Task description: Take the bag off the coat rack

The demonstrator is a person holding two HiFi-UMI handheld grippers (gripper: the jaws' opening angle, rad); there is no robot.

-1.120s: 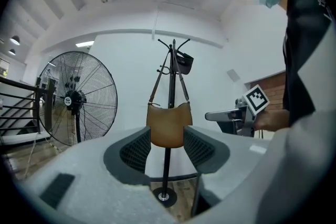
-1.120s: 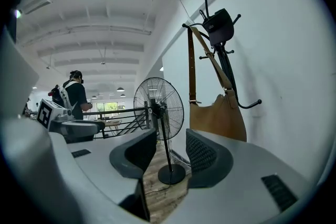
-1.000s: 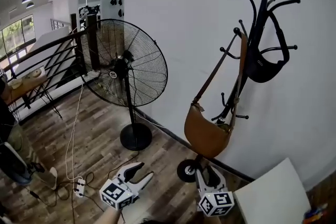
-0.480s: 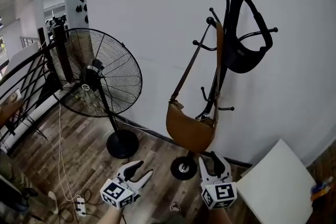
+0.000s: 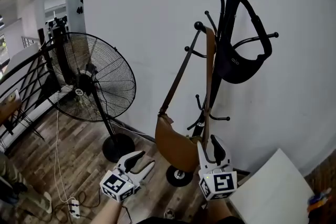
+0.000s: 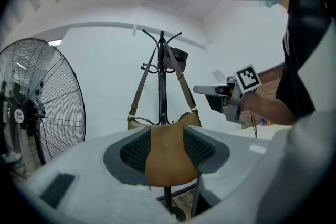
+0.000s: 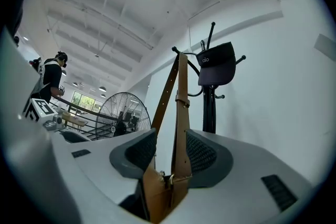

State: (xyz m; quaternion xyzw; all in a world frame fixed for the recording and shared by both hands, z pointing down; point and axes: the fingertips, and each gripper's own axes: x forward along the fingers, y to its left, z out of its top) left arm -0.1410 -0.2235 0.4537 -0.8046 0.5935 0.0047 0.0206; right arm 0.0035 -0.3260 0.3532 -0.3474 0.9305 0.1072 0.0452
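Note:
A brown shoulder bag (image 5: 176, 145) hangs by its long strap (image 5: 209, 76) from a hook of the black coat rack (image 5: 229, 18) against the white wall. A black bag (image 5: 239, 66) hangs higher on the rack. My right gripper (image 5: 210, 148) is open at the brown bag's right end; in the right gripper view the strap (image 7: 181, 128) and its ring run up between the jaws. My left gripper (image 5: 143, 161) is open, below and left of the bag; its own view shows the brown bag (image 6: 165, 157) ahead between its jaws, apart from them, and the right gripper (image 6: 209, 91) beside the bag.
A large standing fan (image 5: 92, 81) is left of the rack, its round base (image 5: 118, 147) on the wood floor. A power strip and cable (image 5: 73, 210) lie at lower left. A white tabletop (image 5: 273, 186) is at lower right. A railing (image 5: 21, 86) runs along the left.
The rack and bag have come closer in view. Both grippers rose toward the bag; the right one now reaches the bag's strap end.

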